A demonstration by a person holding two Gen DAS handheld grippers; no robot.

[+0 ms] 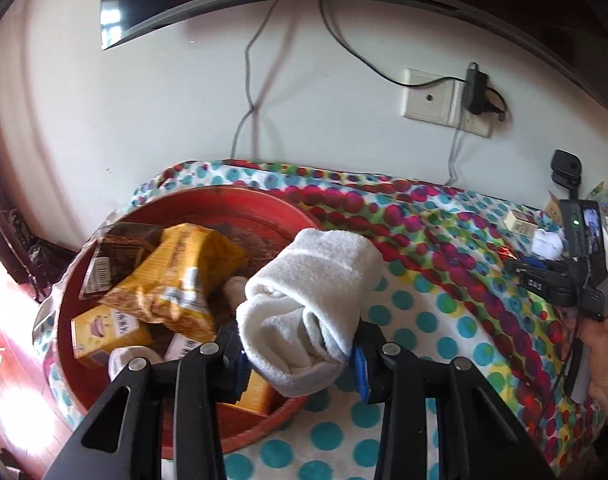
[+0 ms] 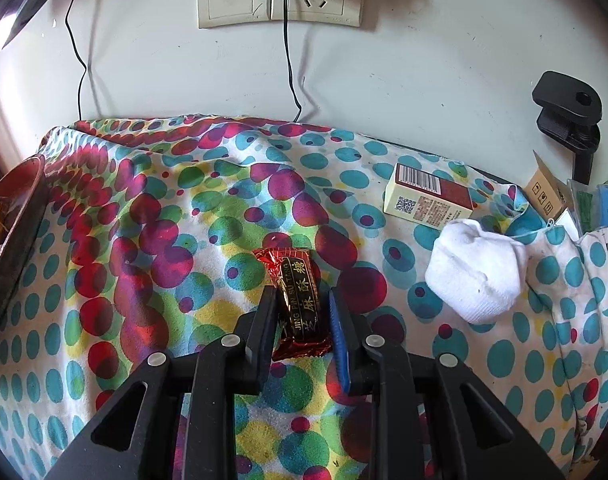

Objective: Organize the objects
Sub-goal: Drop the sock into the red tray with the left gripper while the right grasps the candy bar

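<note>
Currently, left gripper at lower centre of the left wrist view, fingers clamped on a rolled white towel, which sits lifted above the right rim of the red round tray at left of frame. Tray holds a yellow snack bag, a brown packet behind it, a small yellow carton at lower left, and another white roll (partly hidden by the black fingers). Dotted cloth covers the surface under everything. Right gripper at lower centre of the right wrist view, fingers closed against both sides of a red-wrapped candy lying on the cloth; whether the candy is lifted off the cloth, cannot tell. White balled sock at right of that frame, with a cream box just behind it, both well apart from the candy. Tray edge shows at far left. Wall socket with a black plug at top centre, cables hanging down
</note>
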